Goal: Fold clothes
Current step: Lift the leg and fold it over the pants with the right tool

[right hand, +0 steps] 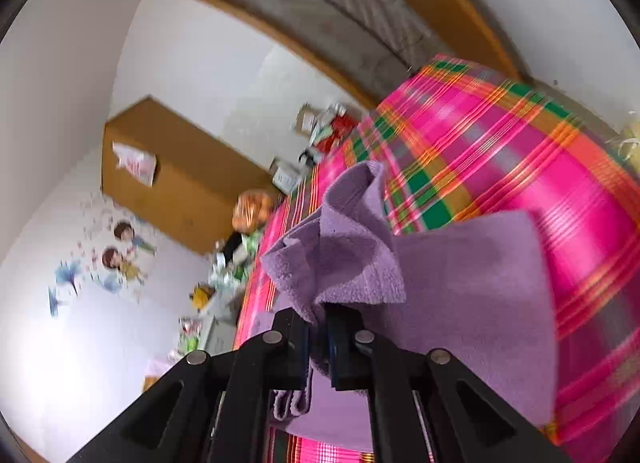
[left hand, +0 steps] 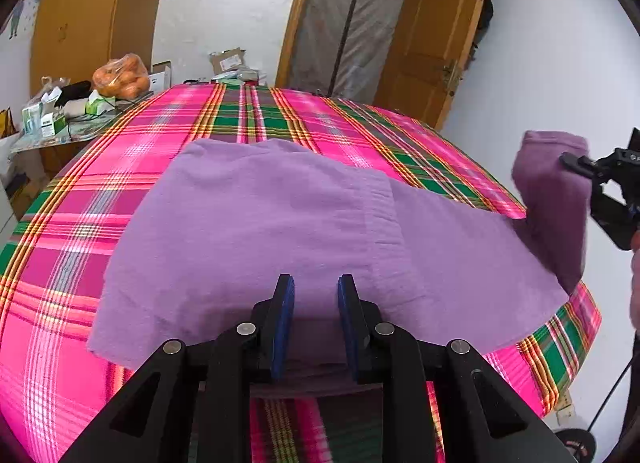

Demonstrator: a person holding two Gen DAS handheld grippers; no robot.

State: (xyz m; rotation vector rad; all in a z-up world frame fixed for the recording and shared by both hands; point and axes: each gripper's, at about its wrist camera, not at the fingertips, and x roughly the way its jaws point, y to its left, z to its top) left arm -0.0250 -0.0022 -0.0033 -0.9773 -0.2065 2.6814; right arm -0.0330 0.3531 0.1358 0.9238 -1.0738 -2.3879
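Purple garment [left hand: 256, 231], a soft fleece-like piece, lies spread across the pink, green and orange plaid cloth [left hand: 132, 143] that covers the work surface, its near hem reaching under my left gripper [left hand: 316, 291]. My left gripper points forward and downward over that near hem; its blue-padded jaws stand a little apart with the fabric beneath and between them, and I cannot tell whether the pads press it. My right gripper [right hand: 318, 317] is rolled well over, so that its view shows the room tilted, and its jaws are clenched on a bunched fold of the garment's right-hand end, which rises in creased peaks above the fingertips. In the left wrist view this gripper appears at the right edge, off the side of the surface, with the lifted end of the garment [left hand: 556, 199] hanging from it clear of the plaid cloth. No brand or writing can be read; the boxes [left hand: 44, 119] on the side table are too small and blurred. Bare plaid lies open beyond the garment's far edge and to its left; the surface's right edge runs close under the lifted end.
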